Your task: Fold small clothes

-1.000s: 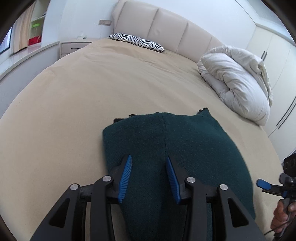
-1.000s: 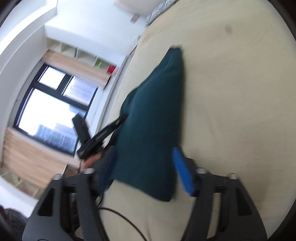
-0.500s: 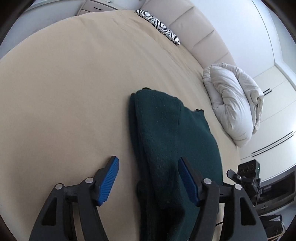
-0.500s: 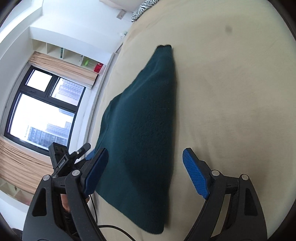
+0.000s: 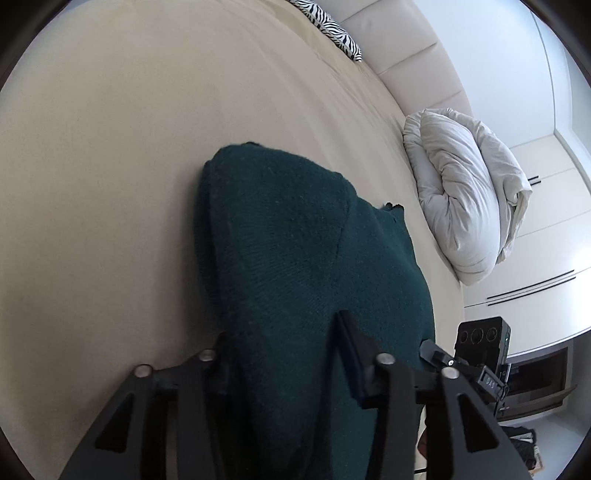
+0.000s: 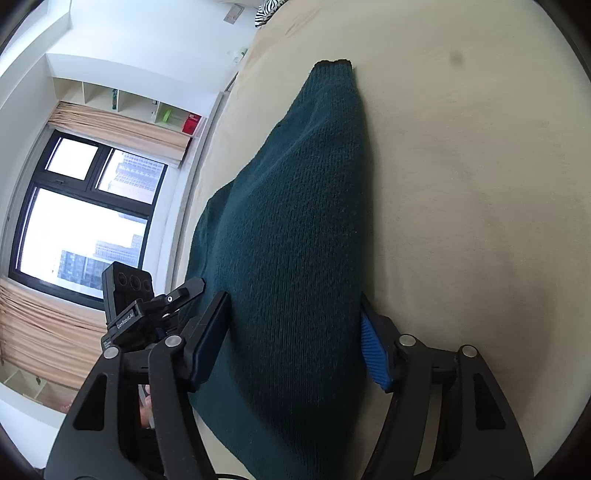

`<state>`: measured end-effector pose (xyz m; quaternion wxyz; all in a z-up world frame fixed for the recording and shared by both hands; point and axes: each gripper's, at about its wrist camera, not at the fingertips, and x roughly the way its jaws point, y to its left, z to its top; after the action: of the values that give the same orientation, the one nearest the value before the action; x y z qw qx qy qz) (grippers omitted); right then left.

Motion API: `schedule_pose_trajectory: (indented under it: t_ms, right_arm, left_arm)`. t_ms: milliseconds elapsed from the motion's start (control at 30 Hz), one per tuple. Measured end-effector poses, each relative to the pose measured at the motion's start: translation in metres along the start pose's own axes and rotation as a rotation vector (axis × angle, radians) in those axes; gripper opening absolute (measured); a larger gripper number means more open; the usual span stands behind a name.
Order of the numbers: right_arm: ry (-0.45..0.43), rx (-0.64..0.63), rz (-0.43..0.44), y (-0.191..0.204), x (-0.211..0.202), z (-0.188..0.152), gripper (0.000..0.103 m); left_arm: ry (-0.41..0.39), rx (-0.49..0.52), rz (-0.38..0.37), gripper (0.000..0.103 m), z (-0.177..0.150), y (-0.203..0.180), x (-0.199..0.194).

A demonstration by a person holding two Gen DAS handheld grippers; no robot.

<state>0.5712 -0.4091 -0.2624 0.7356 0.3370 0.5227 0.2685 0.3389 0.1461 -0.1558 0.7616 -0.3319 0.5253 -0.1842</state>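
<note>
My left hand-held gripper (image 5: 284, 354) and right hand-held gripper (image 6: 295, 332) have just been closing — each seems clamped on the near edge of the dark green knitted sweater (image 6: 295, 221) lying folded on the bed (image 6: 461, 184).

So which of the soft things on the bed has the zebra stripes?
The small pillow up by the headboard; the bundled duvet is plain white and the knit garment dark green.

Left tool (image 5: 284, 354) left pad hidden behind sweater (image 5: 295, 240); sweater's near end cut off.
</note>
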Motion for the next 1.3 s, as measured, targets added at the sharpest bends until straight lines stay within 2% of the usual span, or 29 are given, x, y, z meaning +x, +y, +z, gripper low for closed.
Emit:
schedule_pose_trajectory:
  t_ms: [33,100,200,333,533,667,767,867,933,1000,1067,1300]
  right_arm:
    - [-0.003,0.001,-0.007,0.000,-0.001,-0.001,0.055]
    - [-0.012,0.002,-0.017,0.004,-0.005,-0.007,0.050]
    - [-0.039,-0.016,-0.047,0.017,-0.016,-0.019,0.045]
    - [-0.064,-0.030,-0.059,0.030,-0.044,-0.051,0.042]
    - [-0.090,-0.078,-0.028,0.057,-0.104,-0.134,0.042]
    - [-0.081,-0.096,-0.048,0.065,-0.131,-0.189,0.042]
    - [-0.080,-0.072,-0.056,0.054,-0.149,-0.223,0.042]
    - [-0.086,-0.027,-0.056,0.039,-0.156,-0.244,0.042]
    - [-0.084,-0.007,-0.063,0.026,-0.153,-0.254,0.042]
    - [-0.076,0.036,-0.070,0.006,-0.144,-0.261,0.042]
    - [-0.096,0.063,-0.008,-0.010,-0.143,-0.269,0.043]
    - [-0.134,0.050,0.020,-0.009,-0.142,-0.278,0.046]
  left_arm:
    - [0.003,-0.002,-0.005,0.032,-0.002,-0.001,0.000]
    - [0.001,-0.004,-0.011,0.028,-0.009,-0.006,-0.006]
    - [0.001,0.007,-0.025,0.026,-0.024,-0.017,-0.020]
    - [-0.004,0.099,-0.022,0.026,-0.063,-0.050,-0.048]
    - [0.000,0.196,-0.034,0.026,-0.140,-0.078,-0.083]
    - [0.032,0.227,-0.023,0.026,-0.190,-0.083,-0.084]
    - [0.054,0.223,-0.025,0.026,-0.214,-0.079,-0.076]
    - [0.079,0.196,-0.013,0.026,-0.229,-0.069,-0.062]
    - [0.090,0.179,0.022,0.028,-0.235,-0.058,-0.049]
    - [0.099,0.128,-0.005,0.029,-0.238,-0.043,-0.041]
    - [0.096,0.113,-0.029,0.031,-0.240,-0.038,-0.042]
    - [0.088,0.112,-0.038,0.033,-0.239,-0.038,-0.038]
